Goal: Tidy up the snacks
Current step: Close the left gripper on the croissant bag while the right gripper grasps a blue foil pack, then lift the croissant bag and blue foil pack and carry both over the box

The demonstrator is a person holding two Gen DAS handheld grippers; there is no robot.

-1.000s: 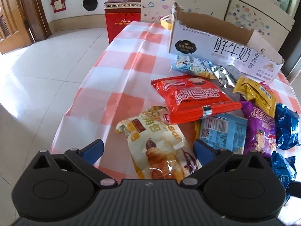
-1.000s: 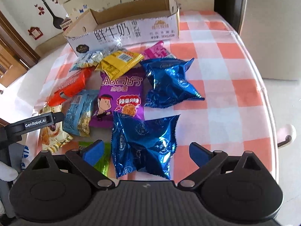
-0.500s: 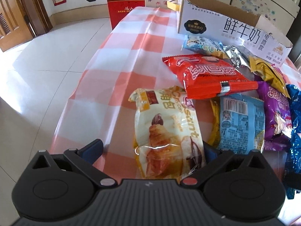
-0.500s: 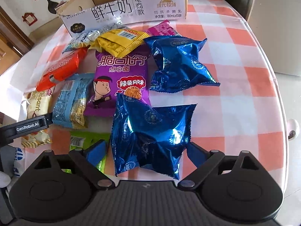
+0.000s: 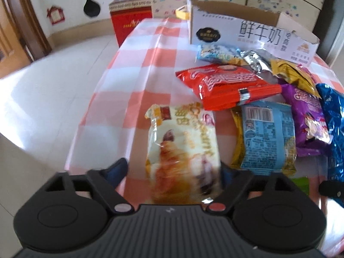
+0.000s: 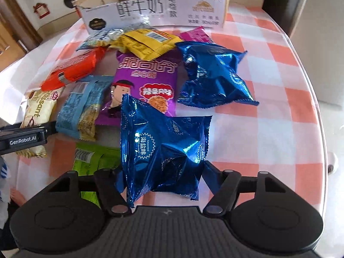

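Observation:
A croissant packet (image 5: 182, 150) lies between the fingers of my left gripper (image 5: 172, 172); the fingers stand wide and only the right one touches it. It also shows in the right wrist view (image 6: 40, 107). My right gripper (image 6: 163, 182) has closed in on a blue seaweed-snack bag (image 6: 165, 146), both fingers against its near end. Several other packets lie on the checked table: red (image 5: 228, 86), light blue (image 5: 266, 135), purple (image 6: 148, 81), yellow (image 6: 146, 43), a second blue bag (image 6: 212, 75). An open white cardboard box (image 5: 247, 32) stands behind them.
A green packet (image 6: 94, 159) lies beside the right gripper's left finger. The table edge (image 6: 320, 129) curves close on the right. A red box (image 5: 129, 21) stands on the floor past the table's far-left corner. The left gripper's body (image 6: 23, 139) shows at left.
Both grippers moved forward over their packets. The right jaws narrowed onto the blue bag. The croissant packet now reaches deeper between the left fingers.

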